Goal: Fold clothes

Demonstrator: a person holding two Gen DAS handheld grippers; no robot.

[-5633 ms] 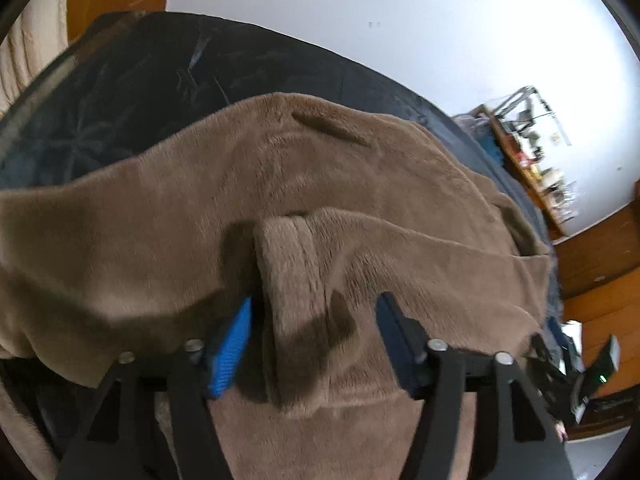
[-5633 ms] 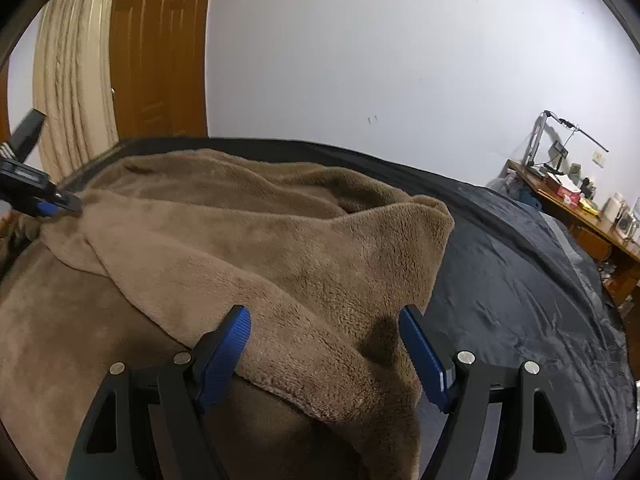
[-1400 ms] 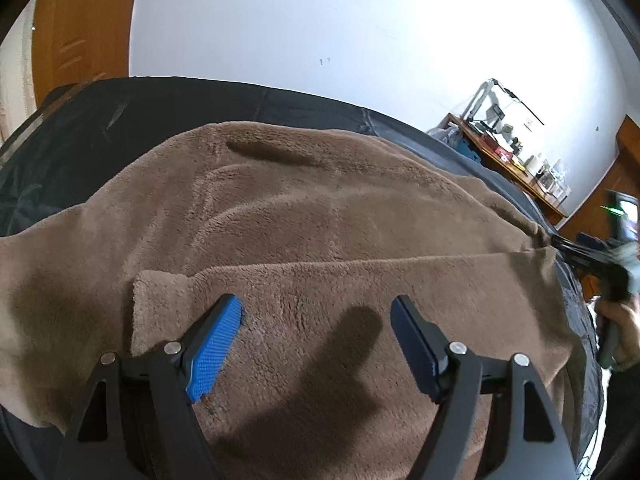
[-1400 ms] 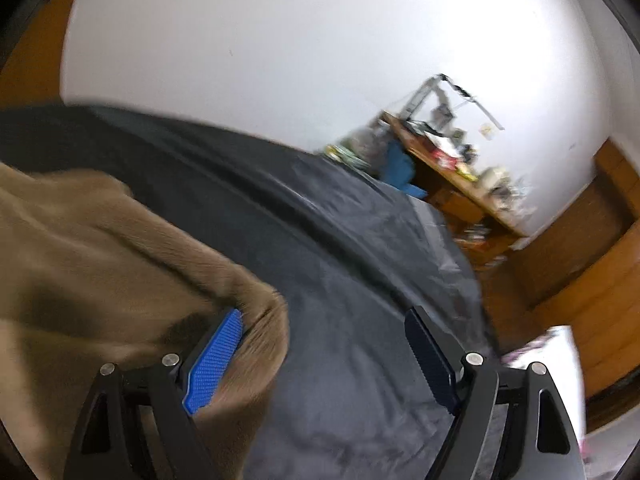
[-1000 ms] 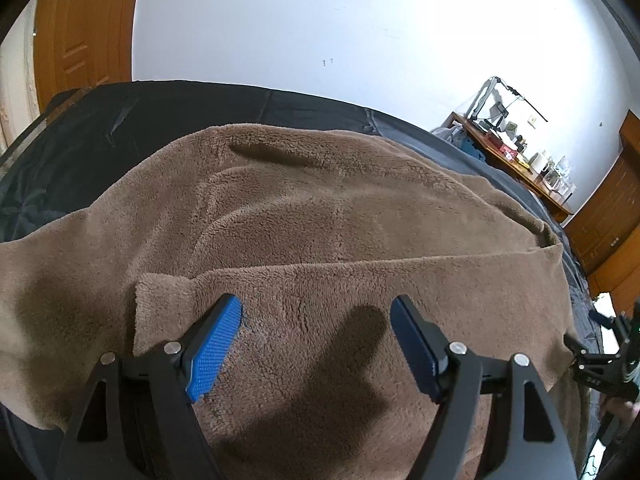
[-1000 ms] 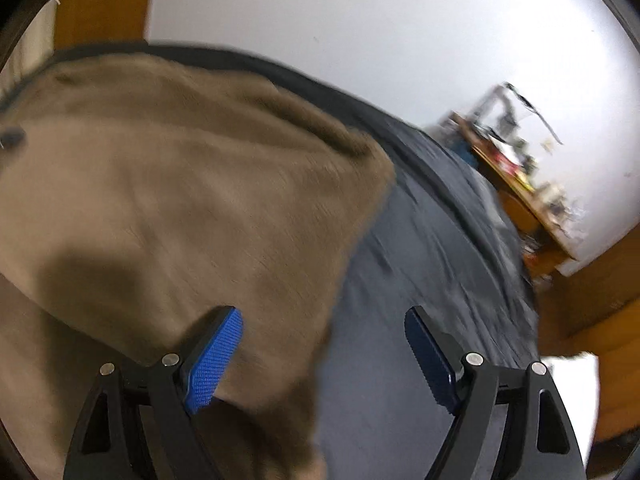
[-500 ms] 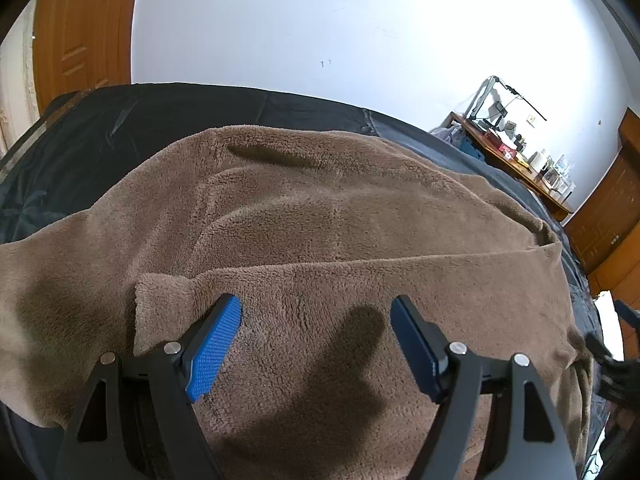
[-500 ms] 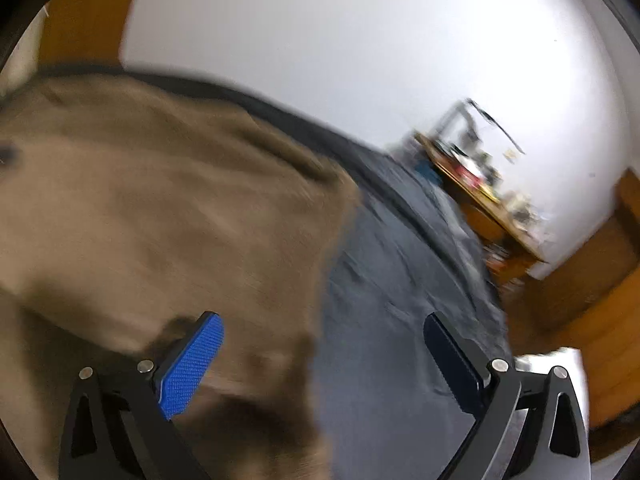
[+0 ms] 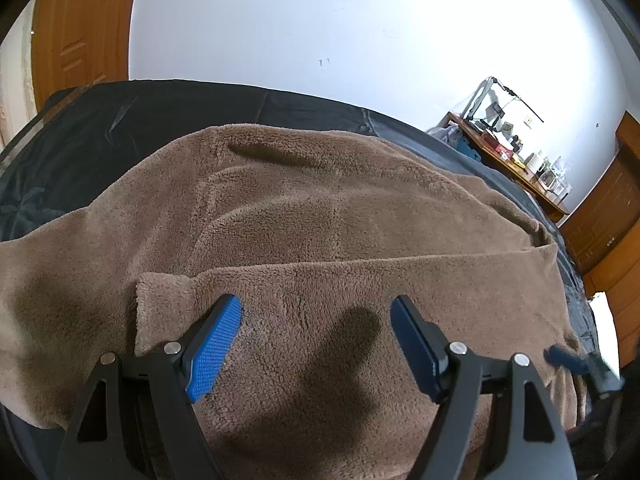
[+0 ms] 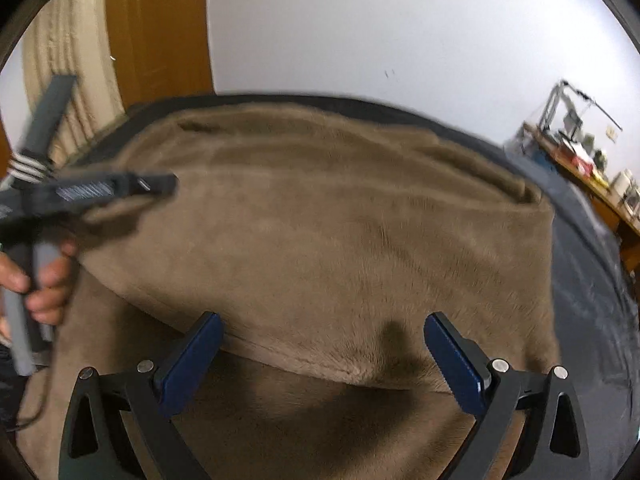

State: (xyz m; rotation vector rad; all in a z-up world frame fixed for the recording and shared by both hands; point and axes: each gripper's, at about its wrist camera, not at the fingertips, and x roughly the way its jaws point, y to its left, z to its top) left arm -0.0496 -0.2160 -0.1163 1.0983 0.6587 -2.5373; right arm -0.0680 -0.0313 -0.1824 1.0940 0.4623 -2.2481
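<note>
Left hand-held gripper [image 9: 316, 336] hovers spread and empty over the brown fleece garment [image 9: 320, 208] on the dark bed [image 9: 100, 128]; one flap is already folded over, more folds remain. Right hand-held gripper [image 10: 324, 354], its jaws just opened wider, straddles the folded edge [image 10: 320, 364] without pinching; bare bed lies rightward.

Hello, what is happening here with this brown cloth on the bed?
A person is folding a brown fleece garment spread on a dark bedsheet, with a gripper in each hand. One layer is already folded over. The left gripper is open above the fold, gripping nothing. The right gripper has just been opening and holds nothing; its fingers straddle the folded edge.
</note>
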